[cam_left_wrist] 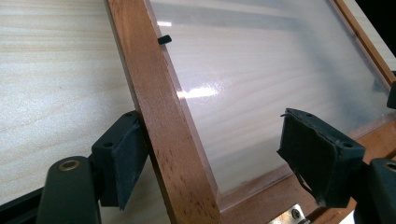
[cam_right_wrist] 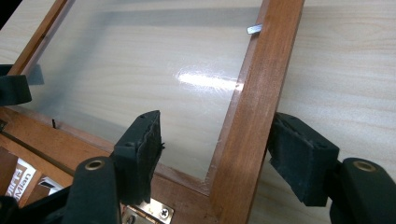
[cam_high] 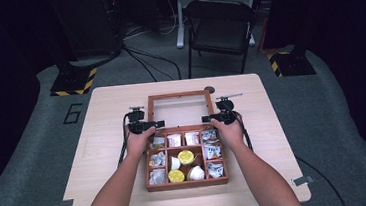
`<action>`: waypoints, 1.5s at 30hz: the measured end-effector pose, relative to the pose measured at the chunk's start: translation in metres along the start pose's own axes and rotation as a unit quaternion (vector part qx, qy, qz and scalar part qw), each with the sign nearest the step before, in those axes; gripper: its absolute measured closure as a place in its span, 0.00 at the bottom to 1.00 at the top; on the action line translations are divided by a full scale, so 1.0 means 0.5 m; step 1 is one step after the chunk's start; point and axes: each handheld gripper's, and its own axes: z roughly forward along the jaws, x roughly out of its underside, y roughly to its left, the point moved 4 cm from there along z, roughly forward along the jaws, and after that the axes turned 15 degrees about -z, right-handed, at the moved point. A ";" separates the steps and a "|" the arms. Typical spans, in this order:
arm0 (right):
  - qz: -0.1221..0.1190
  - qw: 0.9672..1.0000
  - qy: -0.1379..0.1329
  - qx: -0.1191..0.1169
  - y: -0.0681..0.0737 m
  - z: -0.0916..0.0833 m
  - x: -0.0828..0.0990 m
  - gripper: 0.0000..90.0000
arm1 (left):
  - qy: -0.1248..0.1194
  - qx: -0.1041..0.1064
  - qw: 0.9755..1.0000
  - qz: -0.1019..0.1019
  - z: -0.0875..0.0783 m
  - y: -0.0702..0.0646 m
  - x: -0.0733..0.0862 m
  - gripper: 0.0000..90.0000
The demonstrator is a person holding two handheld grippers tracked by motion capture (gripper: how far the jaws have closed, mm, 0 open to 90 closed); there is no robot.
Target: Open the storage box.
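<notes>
Item: wooden compartment box, centre of counter, lid folded back flat on the counter behind the tray; clear pane in wooden frame.

Contents: foil sachets in side cells, yellow-topped capsules and white cups in the middle.

Left tool: straddling the lid's left frame rail, outer pad touching wood, inner pad well clear over the pane; not gripping.

Right tool: straddling the right frame rail, outer pad at the wood, inner pad off it; loose, not clamped.

Step in hand, by judgement: lid laid open, both tools letting go.

Next move calls for: backing both tools off the rails without dragging the lid, then reaching into the tray.
</notes>
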 end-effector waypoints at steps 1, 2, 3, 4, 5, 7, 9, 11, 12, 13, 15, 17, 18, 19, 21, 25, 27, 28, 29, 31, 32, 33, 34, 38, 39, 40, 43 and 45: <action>-0.003 1.000 -0.001 0.000 -0.002 0.001 0.001 0.38 | 0.001 0.001 1.000 -0.001 0.000 0.000 0.000 0.26; 0.000 1.000 -0.001 -0.002 -0.002 0.001 0.001 0.38 | 0.002 0.001 1.000 -0.003 0.001 0.001 0.000 0.26; 0.000 1.000 -0.003 -0.002 -0.002 0.002 0.001 0.38 | 0.004 0.001 1.000 -0.002 0.000 0.002 0.000 0.26; 0.004 1.000 -0.003 -0.003 -0.002 0.002 0.001 0.38 | 0.004 0.002 1.000 -0.004 0.001 0.002 0.000 0.26; 0.003 1.000 0.000 -0.004 -0.002 0.002 0.001 0.38 | 0.005 0.002 1.000 -0.005 0.001 0.002 0.000 0.26; 0.004 1.000 0.001 -0.005 -0.003 0.002 0.002 0.38 | 0.007 0.003 1.000 -0.007 0.002 0.003 0.001 0.26; 0.003 1.000 0.000 -0.006 -0.005 0.003 0.003 0.38 | 0.007 0.004 1.000 -0.010 0.003 0.004 0.001 0.26; 0.011 1.000 0.004 -0.007 -0.003 0.002 0.003 0.38 | 0.008 0.005 1.000 -0.012 0.003 0.004 0.001 0.26; 0.012 1.000 0.005 -0.007 -0.004 0.002 0.003 0.38 | 0.009 0.005 1.000 -0.012 0.003 0.005 0.001 0.26; 0.010 1.000 0.003 -0.007 -0.005 0.003 0.003 0.38 | 0.010 0.006 1.000 -0.010 0.004 0.006 0.001 0.26; 0.011 1.000 0.003 -0.009 -0.006 0.004 0.004 0.38 | 0.011 0.006 1.000 -0.009 0.004 0.007 0.001 0.26; 0.015 1.000 0.005 -0.010 -0.005 0.004 0.005 0.38 | 0.013 0.007 1.000 -0.011 0.004 0.008 0.001 0.26; 0.018 1.000 0.006 -0.011 -0.005 0.004 0.004 0.38 | 0.013 0.007 1.000 -0.017 0.005 0.007 0.002 0.26; 0.018 1.000 0.006 -0.011 -0.005 0.004 0.004 0.38 | 0.013 0.007 1.000 -0.017 0.005 0.007 0.002 0.26; 0.024 1.000 0.009 -0.012 -0.005 0.004 0.005 0.38 | 0.014 0.008 1.000 -0.017 0.005 0.008 0.001 0.26; 0.024 1.000 0.008 -0.010 -0.004 0.005 0.005 0.38 | 0.014 0.008 1.000 -0.017 0.005 0.008 0.001 0.26; 0.021 1.000 0.010 -0.012 -0.006 0.005 0.006 0.38 | 0.014 0.008 1.000 -0.018 0.006 0.008 0.002 0.26; 0.022 1.000 0.010 -0.012 -0.007 0.005 0.006 0.38 | 0.014 0.008 1.000 -0.020 0.006 0.009 0.002 0.26; 0.023 1.000 0.010 -0.012 -0.007 0.006 0.006 0.38 | 0.014 0.009 1.000 -0.021 0.007 0.009 0.002 0.26; 0.026 1.000 0.011 -0.013 -0.007 0.006 0.006 0.38 | 0.016 0.009 1.000 -0.022 0.007 0.010 0.002 0.26; 0.027 0.999 0.011 -0.014 -0.007 0.006 0.006 0.38 | 0.017 0.009 1.000 -0.023 0.007 0.010 0.002 0.26; 0.035 0.999 0.013 -0.015 -0.006 0.006 0.006 0.38 | 0.017 0.009 1.000 -0.023 0.007 0.010 0.002 0.26; 0.036 0.999 0.011 -0.015 -0.006 0.007 0.006 0.38 | 0.017 0.009 1.000 -0.024 0.007 0.010 0.002 0.26; 0.034 0.999 0.013 -0.018 -0.009 0.007 0.008 0.39 | 0.018 0.008 0.999 -0.025 0.008 0.011 0.002 0.26; 0.035 0.999 0.013 -0.018 -0.009 0.007 0.008 0.39 | 0.018 0.007 1.000 -0.023 0.008 0.011 0.002 0.26; 0.035 0.999 0.013 -0.017 -0.009 0.007 0.008 0.39 | 0.017 0.007 1.000 -0.025 0.008 0.011 0.003 0.26; 0.035 0.999 0.012 -0.018 -0.009 0.007 0.008 0.39 | 0.018 0.007 1.000 -0.024 0.008 0.011 0.003 0.26; 0.036 0.999 0.011 -0.019 -0.010 0.008 0.009 0.39 | 0.018 0.007 0.999 -0.025 0.008 0.012 0.003 0.26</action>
